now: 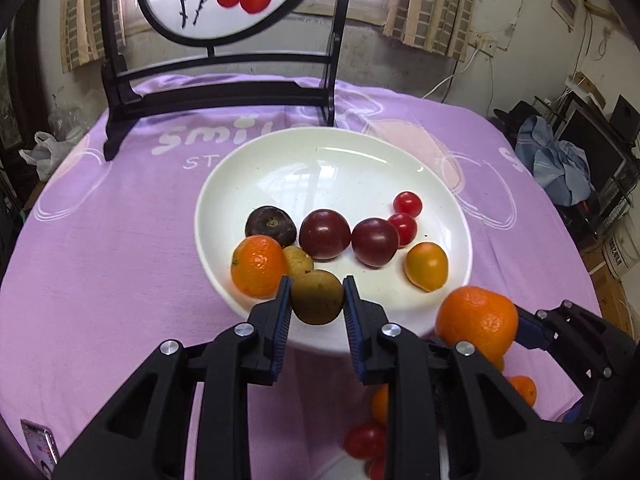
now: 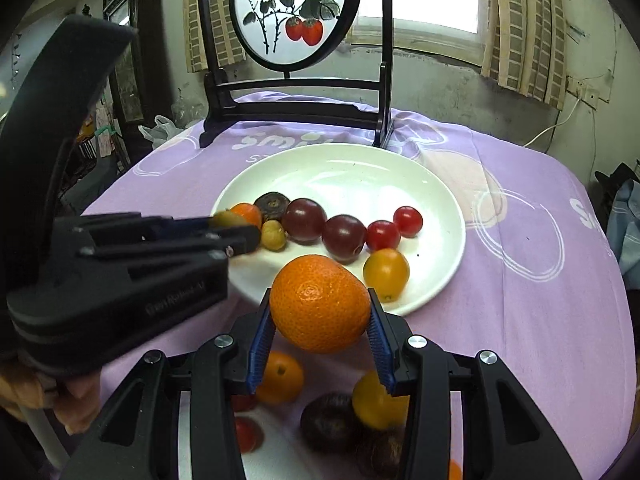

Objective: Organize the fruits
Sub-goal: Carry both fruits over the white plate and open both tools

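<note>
A white plate (image 1: pixel 280 152) (image 2: pixel 440 200) on the purple cloth holds an orange mandarin (image 1: pixel 258 266), two dark red plums (image 1: pixel 325 234) (image 1: pixel 375 242), a dark brown fruit (image 1: pixel 270 224), two cherry tomatoes (image 1: pixel 407 204), a yellow-orange fruit (image 1: pixel 426 266) and a small brownish fruit (image 1: pixel 298 260). My left gripper (image 1: pixel 316 298) is shut on a brownish-green round fruit (image 1: pixel 317 297) over the plate's near rim. My right gripper (image 2: pixel 320 308) is shut on a large orange (image 2: pixel 320 304) (image 1: pixel 476 322), held above the cloth just before the plate.
More fruit lies under the grippers near the front: small oranges (image 2: pixel 280 378), a yellow fruit (image 2: pixel 374 404), dark fruit (image 2: pixel 330 422) and red tomatoes (image 1: pixel 364 440). A black framed screen with painted persimmons (image 2: pixel 294 16) stands behind the plate. A phone (image 1: pixel 38 446) lies front left.
</note>
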`<move>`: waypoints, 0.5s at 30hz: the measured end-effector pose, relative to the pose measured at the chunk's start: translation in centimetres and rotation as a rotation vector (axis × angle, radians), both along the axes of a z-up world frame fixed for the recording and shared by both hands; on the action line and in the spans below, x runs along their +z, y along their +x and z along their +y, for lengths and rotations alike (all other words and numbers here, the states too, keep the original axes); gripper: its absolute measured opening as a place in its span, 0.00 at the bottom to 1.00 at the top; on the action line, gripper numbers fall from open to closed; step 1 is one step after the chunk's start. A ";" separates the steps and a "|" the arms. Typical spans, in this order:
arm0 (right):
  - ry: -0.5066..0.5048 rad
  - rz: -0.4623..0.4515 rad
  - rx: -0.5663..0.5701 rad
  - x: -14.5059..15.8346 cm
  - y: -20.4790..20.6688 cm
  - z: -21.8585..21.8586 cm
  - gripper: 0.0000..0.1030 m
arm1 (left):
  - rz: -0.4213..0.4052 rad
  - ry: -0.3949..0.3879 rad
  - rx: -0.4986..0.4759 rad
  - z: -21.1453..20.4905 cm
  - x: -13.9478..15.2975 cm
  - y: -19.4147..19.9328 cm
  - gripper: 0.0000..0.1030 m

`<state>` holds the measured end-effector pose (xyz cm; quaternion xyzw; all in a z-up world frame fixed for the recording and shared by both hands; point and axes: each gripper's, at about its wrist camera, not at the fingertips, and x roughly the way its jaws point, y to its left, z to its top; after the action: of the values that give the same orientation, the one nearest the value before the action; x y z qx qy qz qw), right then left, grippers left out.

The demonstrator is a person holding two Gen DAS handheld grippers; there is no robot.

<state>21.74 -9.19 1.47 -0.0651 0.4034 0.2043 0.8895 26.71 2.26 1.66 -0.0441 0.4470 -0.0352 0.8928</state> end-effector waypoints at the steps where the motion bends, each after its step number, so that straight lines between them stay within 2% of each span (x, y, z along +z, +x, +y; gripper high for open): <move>1: -0.009 0.003 -0.001 -0.2 0.5 0.2 0.43 | 0.017 0.003 0.002 -0.1 -0.6 0.7 0.24; 8: -0.072 0.057 0.001 -2.4 2.5 1.1 0.43 | 0.073 0.000 0.020 -0.1 -2.7 3.1 0.25; 9: -0.075 0.071 0.000 -2.7 2.7 1.1 0.47 | 0.078 -0.004 0.021 -0.2 -2.8 3.2 0.26; 11: -0.064 0.071 -0.025 -2.8 2.7 0.6 0.53 | 0.077 -0.015 0.006 -0.4 -2.8 3.2 0.37; 15: -0.030 0.064 -0.028 -1.9 1.7 -0.5 0.55 | 0.047 0.007 0.014 -0.7 -1.6 2.0 0.54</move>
<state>23.46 -9.74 -0.43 -0.0661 0.4357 0.1880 0.8778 28.71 1.54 0.06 -0.0448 0.4674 -0.0265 0.8825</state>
